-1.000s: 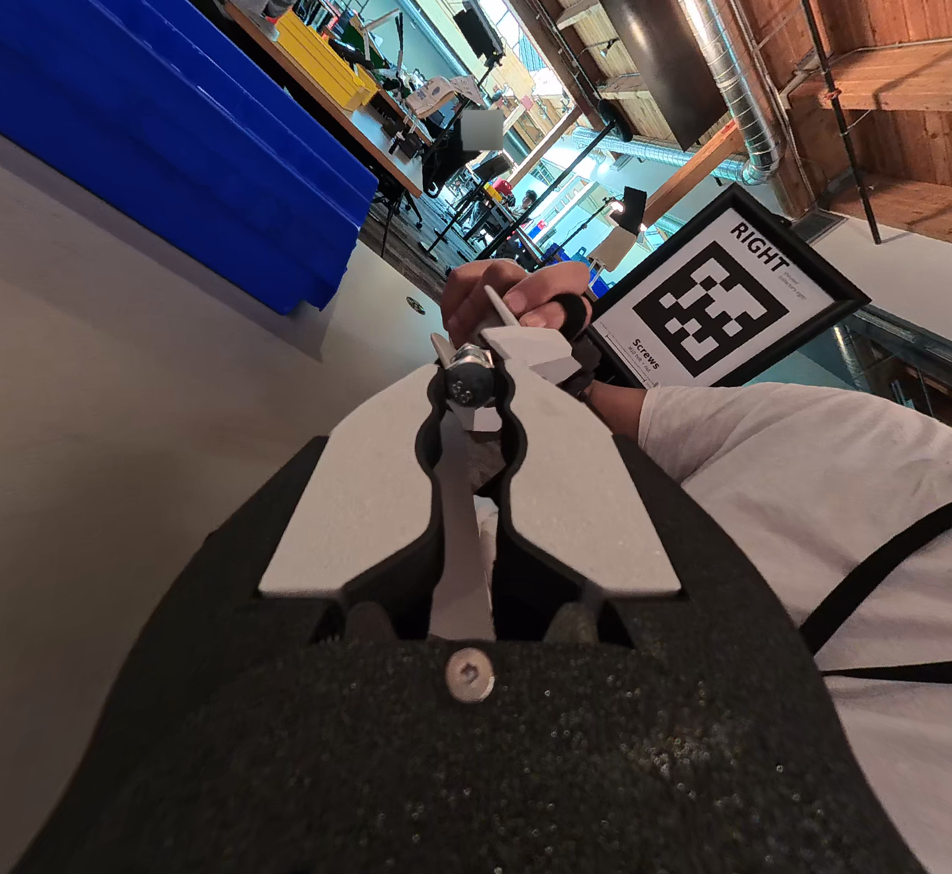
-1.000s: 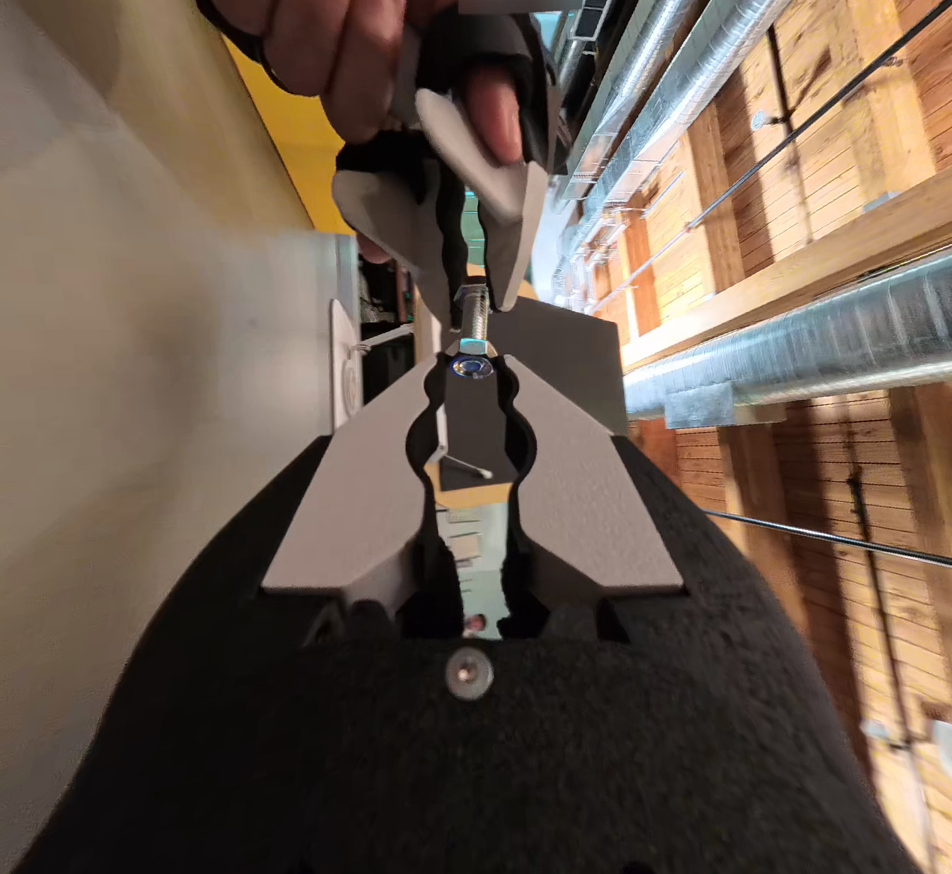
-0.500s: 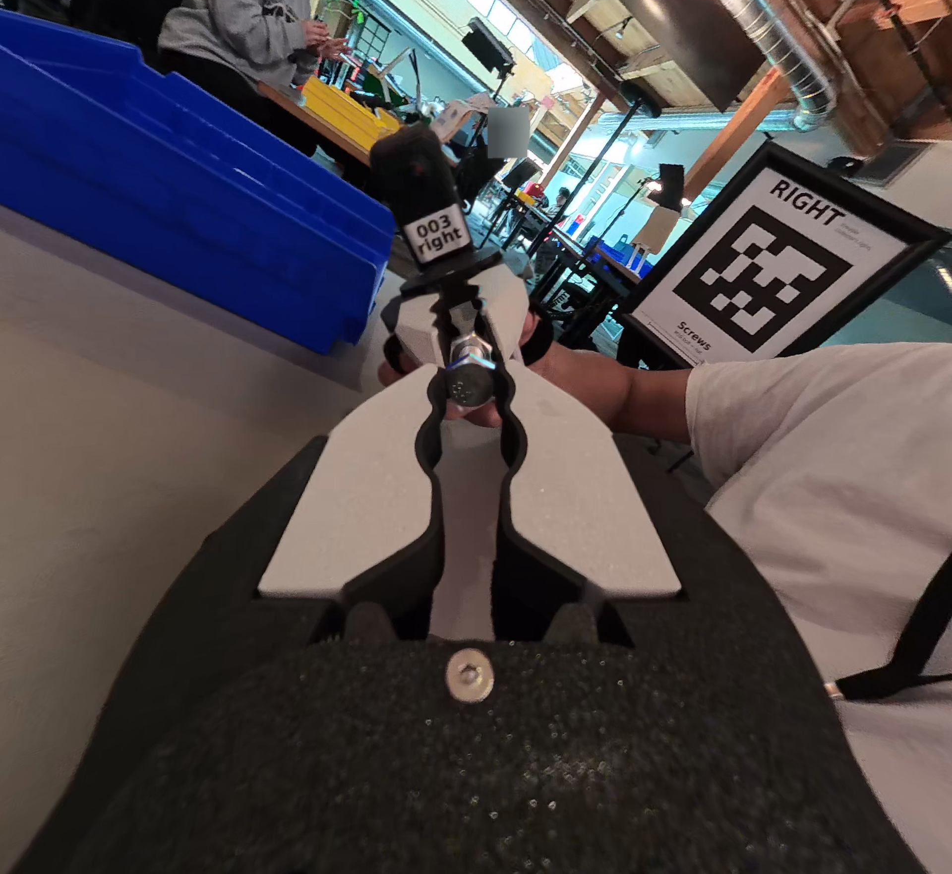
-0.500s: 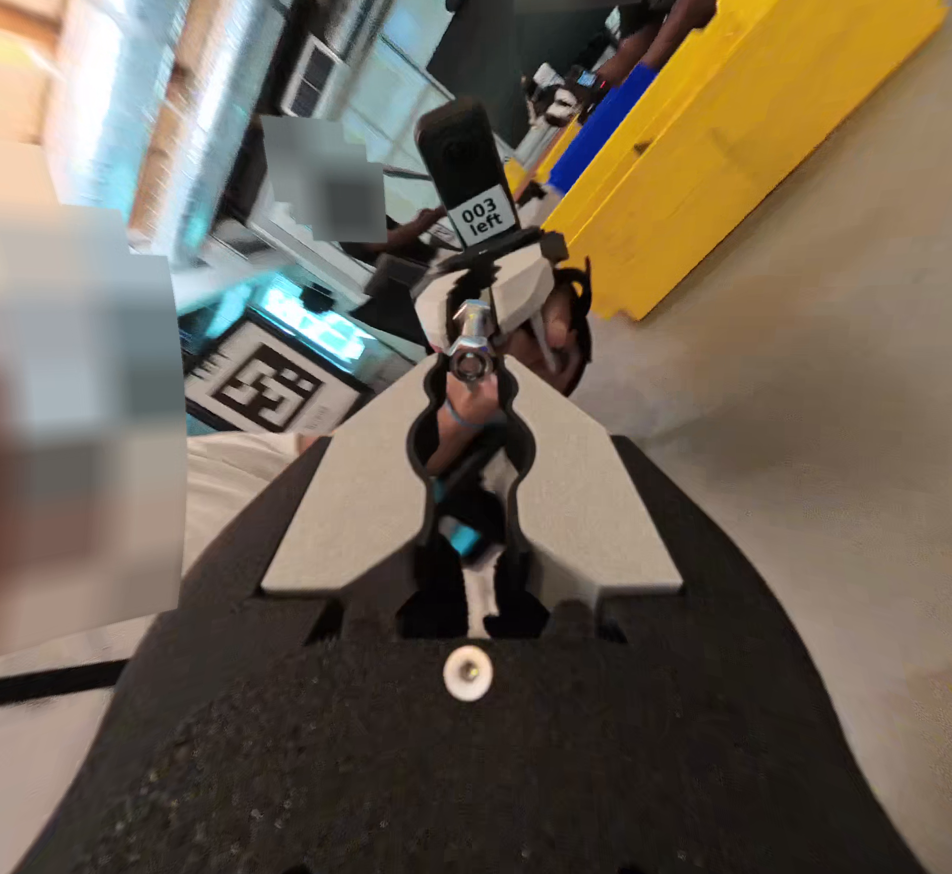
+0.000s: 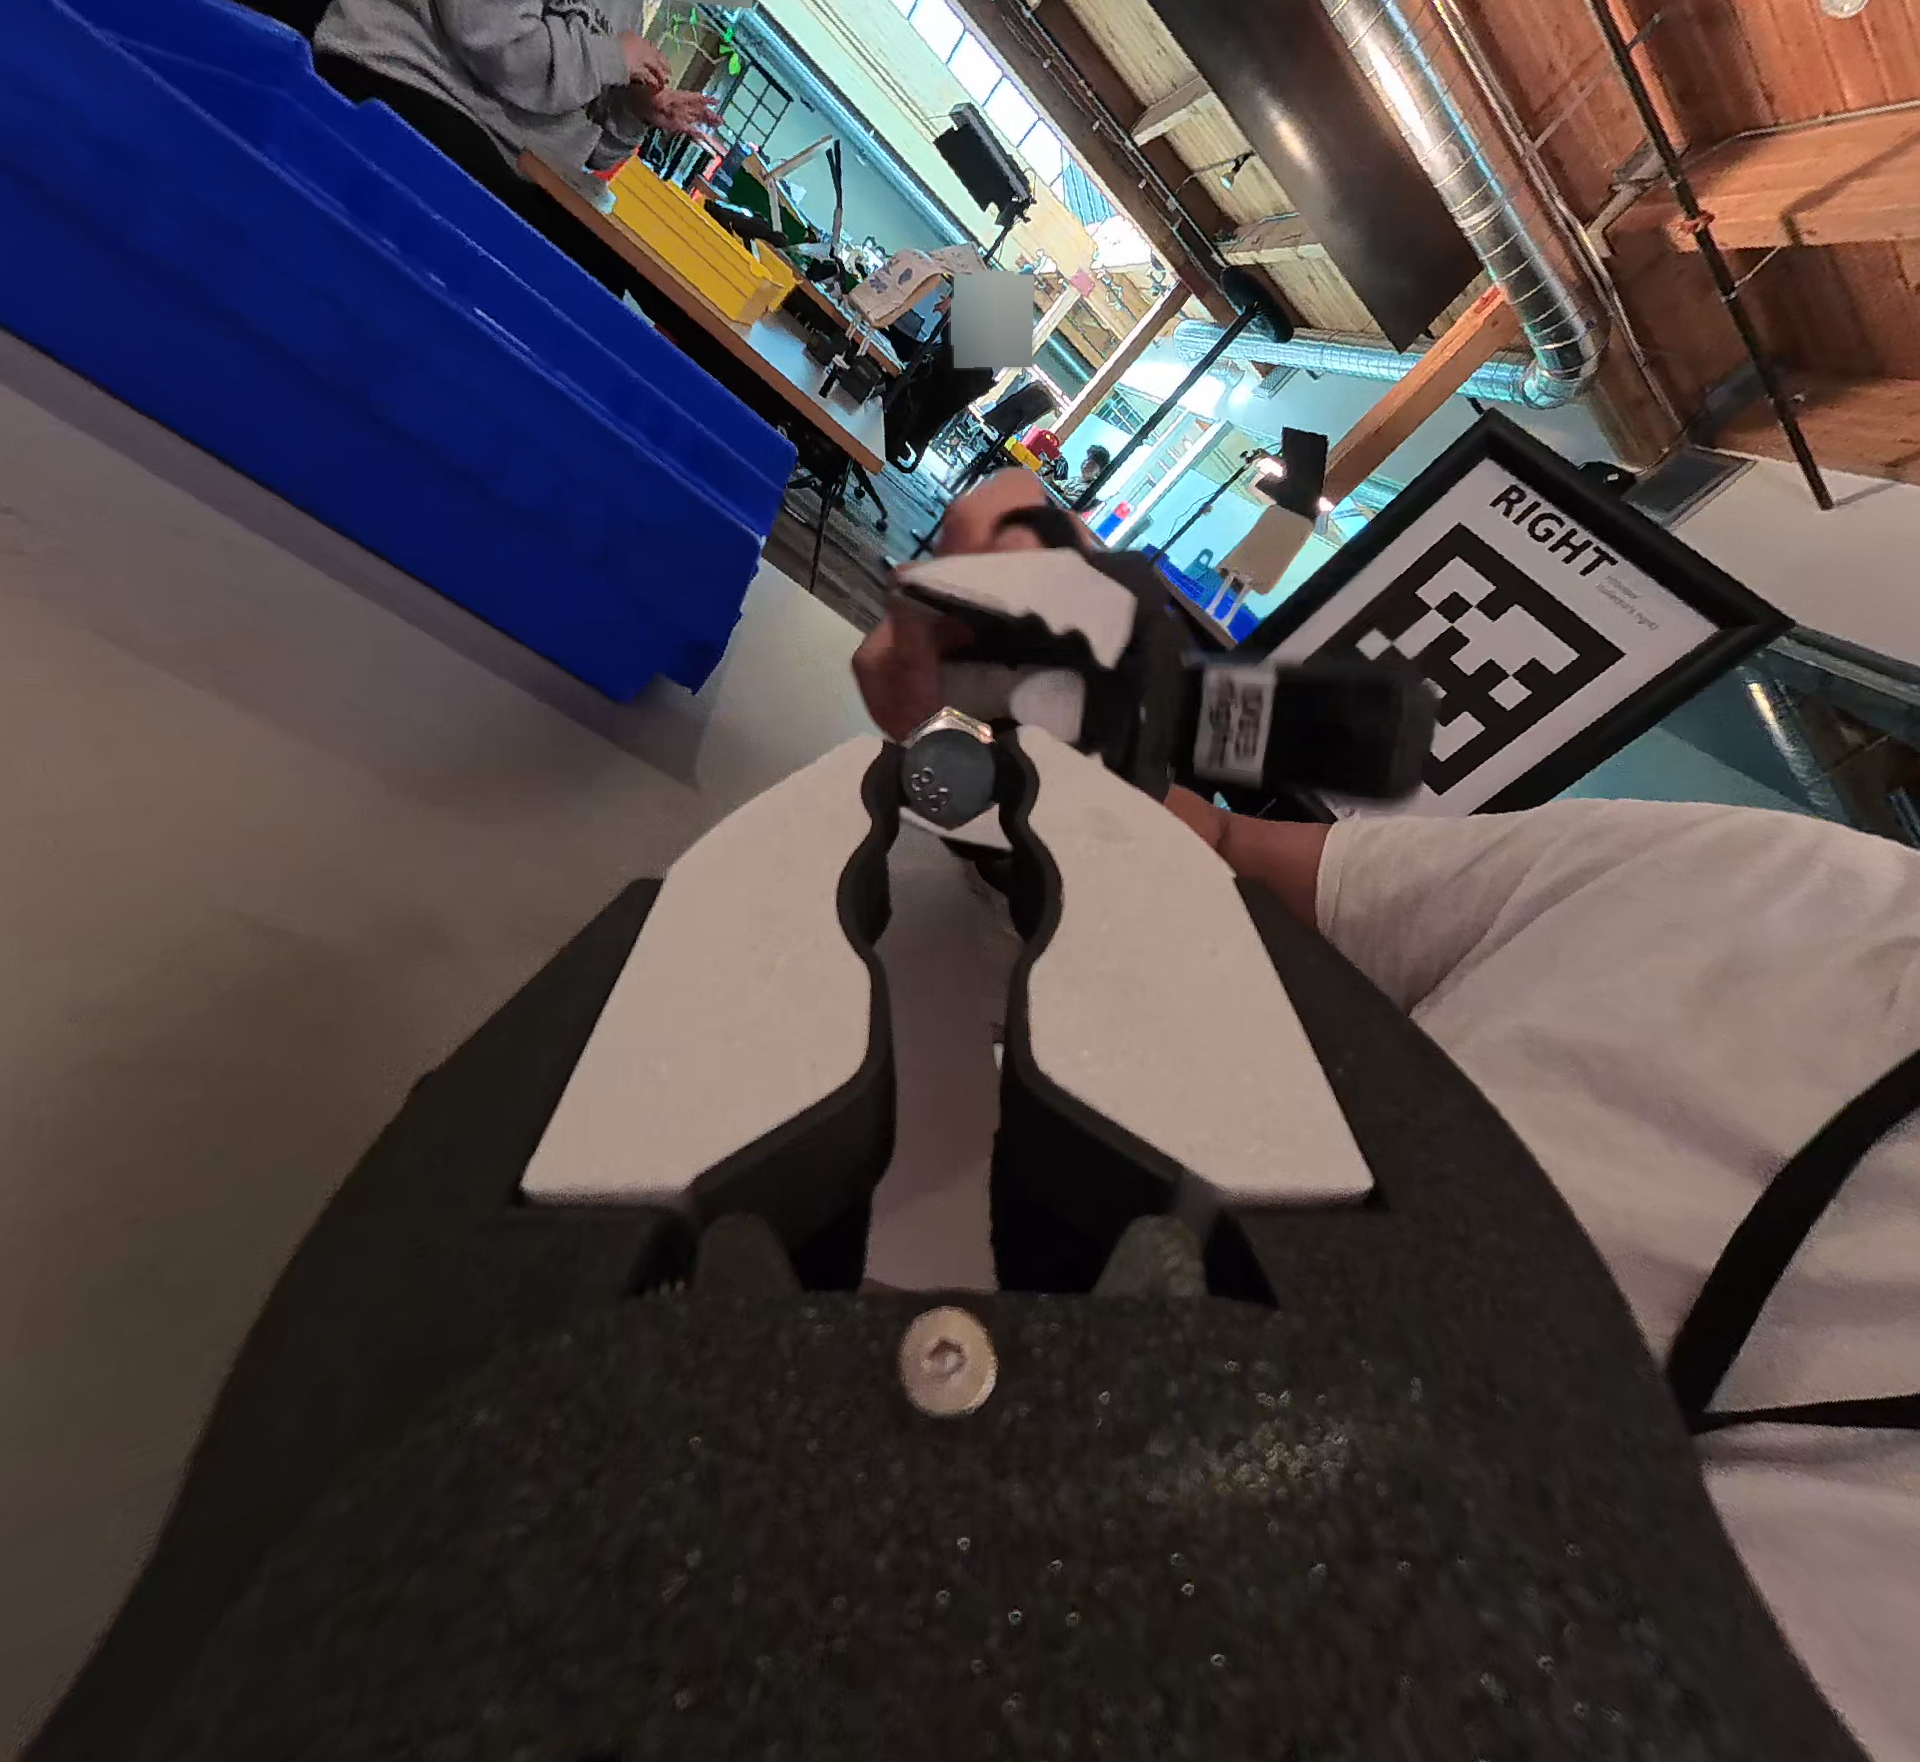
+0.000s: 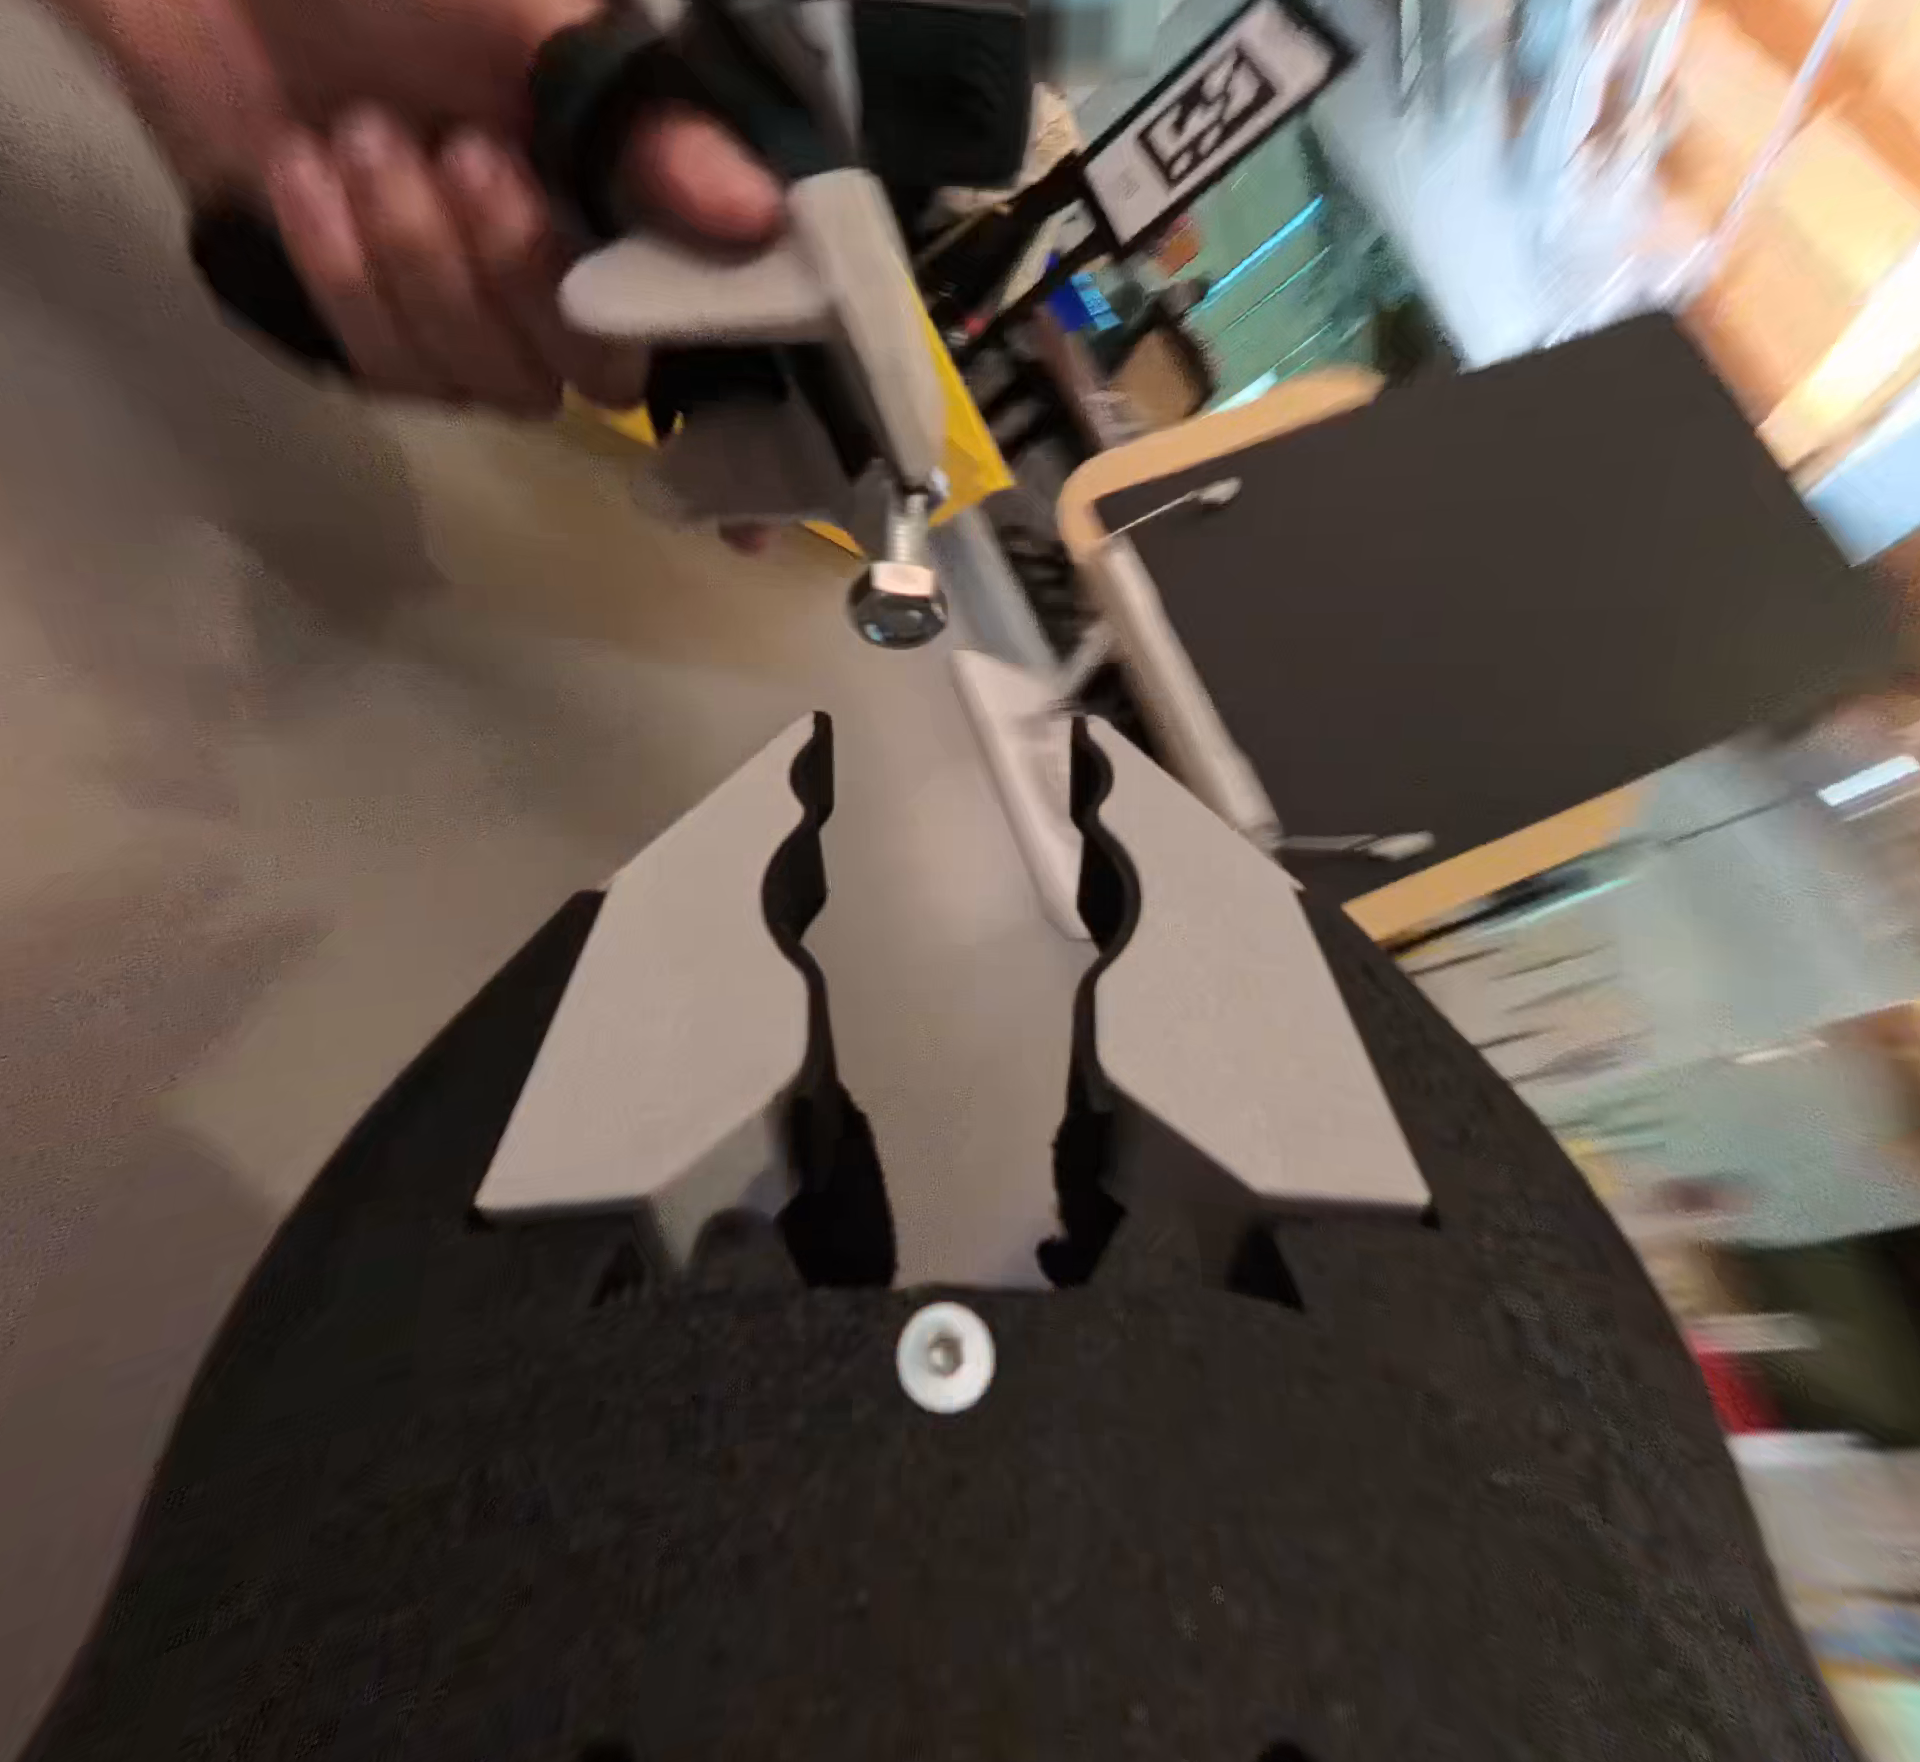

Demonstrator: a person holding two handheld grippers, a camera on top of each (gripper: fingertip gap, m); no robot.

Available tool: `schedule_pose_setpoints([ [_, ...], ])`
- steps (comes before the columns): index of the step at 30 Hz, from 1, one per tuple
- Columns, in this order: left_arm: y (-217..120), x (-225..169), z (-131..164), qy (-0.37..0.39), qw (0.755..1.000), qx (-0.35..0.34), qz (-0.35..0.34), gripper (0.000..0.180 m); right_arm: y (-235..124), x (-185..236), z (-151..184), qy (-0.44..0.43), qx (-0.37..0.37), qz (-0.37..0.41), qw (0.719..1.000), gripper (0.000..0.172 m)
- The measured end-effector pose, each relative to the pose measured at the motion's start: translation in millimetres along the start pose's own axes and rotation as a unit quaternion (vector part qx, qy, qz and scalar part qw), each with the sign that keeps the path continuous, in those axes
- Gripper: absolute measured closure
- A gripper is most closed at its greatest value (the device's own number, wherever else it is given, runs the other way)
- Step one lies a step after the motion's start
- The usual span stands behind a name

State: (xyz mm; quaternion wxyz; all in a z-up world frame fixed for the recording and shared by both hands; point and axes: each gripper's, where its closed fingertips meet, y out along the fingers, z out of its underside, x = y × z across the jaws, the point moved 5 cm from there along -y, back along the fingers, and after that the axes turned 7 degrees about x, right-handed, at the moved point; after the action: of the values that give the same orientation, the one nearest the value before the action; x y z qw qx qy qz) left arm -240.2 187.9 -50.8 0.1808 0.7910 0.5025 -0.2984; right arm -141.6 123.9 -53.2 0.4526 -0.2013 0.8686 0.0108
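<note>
My left gripper (image 5: pixel 948 762) is shut on the hex head of a silver bolt (image 5: pixel 948 777), held above the pale table. In the right wrist view the left gripper (image 6: pixel 899 465) shows ahead with the bolt's threaded shaft (image 6: pixel 912 528) pointing towards me and a hex nut (image 6: pixel 899 609) on its end. My right gripper (image 6: pixel 951 725) is open and empty, its pads a short way back from the nut. It shows in the left wrist view (image 5: pixel 977 647) just beyond the bolt, jaws apart. A hand holds each gripper.
Stacked blue bins (image 5: pixel 364 310) stand on the table (image 5: pixel 208 881) at the left. A framed black-and-white marker sign (image 5: pixel 1507 652) stands behind. A person's white sleeve (image 5: pixel 1662 1089) is at the right. A yellow bin (image 6: pixel 971 455) and a dark chair back (image 6: pixel 1455 590) lie beyond. Left and right tips are no more than a few centimetres apart.
My right gripper was shut on the nut at the bolt's end; it has opened, let go and drawn back from it. My left gripper has stayed shut on the bolt head.
</note>
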Motion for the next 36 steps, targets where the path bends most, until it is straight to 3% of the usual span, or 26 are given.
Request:
schedule_pose_setpoints([
  [3,2,2,2,-0.018,1.0,0.004,0.005,0.163,-6,17,-6,-0.221,0.003,0.095,0.971,0.127],
  [10,10,-2,8,-0.035,0.999,0.018,0.031,0.163,-5,28,-15,-0.304,-0.02,0.132,0.943,0.134],
  [12,13,-4,10,-0.03,0.999,0.026,0.032,0.164,-3,26,-13,-0.297,-0.016,0.137,0.945,0.15],
  [15,15,-5,12,-0.018,0.999,0.036,0.028,0.163,-5,22,-13,-0.256,-0.015,0.115,0.96,0.153],
  [19,14,-10,10,0.023,0.998,0.042,0.029,0.163,-8,14,-17,-0.075,-0.031,0.006,0.997,0.152],
  [21,13,-14,10,0.056,0.997,0.047,0.023,0.163,-8,10,-19,0.054,-0.049,-0.074,0.995,0.152],
  [24,10,-18,8,0.093,0.994,0.05,0.017,0.163,-5,5,-18,0.258,-0.073,-0.199,0.942,0.153],
  [26,8,-19,8,0.11,0.993,0.051,0.011,0.163,-1,4,-16,0.391,-0.084,-0.277,0.873,0.153],
  [27,7,-18,8,0.118,0.992,0.052,0.005,0.163,2,4,-14,0.463,-0.088,-0.313,0.824,0.153],
  [30,4,-20,5,0.135,0.99,0.049,-0.002,0.163,10,1,-10,0.669,-0.109,-0.423,0.602,0.153],
  [31,4,-21,3,0.136,0.99,0.044,-0.003,0.163,11,2,-10,0.702,-0.115,-0.442,0.547,0.153],
  [32,3,-21,2,0.136,0.99,0.042,-0.003,0.163,12,4,-10,0.718,-0.12,-0.45,0.517,0.153],
  [33,3,-21,1,0.134,0.99,0.04,-0.001,0.163,12,4,-10,0.721,-0.124,-0.449,0.513,0.153],
  [34,2,-22,1,0.13,0.991,0.037,0.003,0.163,11,3,-11,0.71,-0.132,-0.439,0.535,0.153],
  [36,2,-21,0,0.115,0.993,0.026,0.011,0.163,8,0,-14,0.664,-0.144,-0.399,0.616,0.139],
])
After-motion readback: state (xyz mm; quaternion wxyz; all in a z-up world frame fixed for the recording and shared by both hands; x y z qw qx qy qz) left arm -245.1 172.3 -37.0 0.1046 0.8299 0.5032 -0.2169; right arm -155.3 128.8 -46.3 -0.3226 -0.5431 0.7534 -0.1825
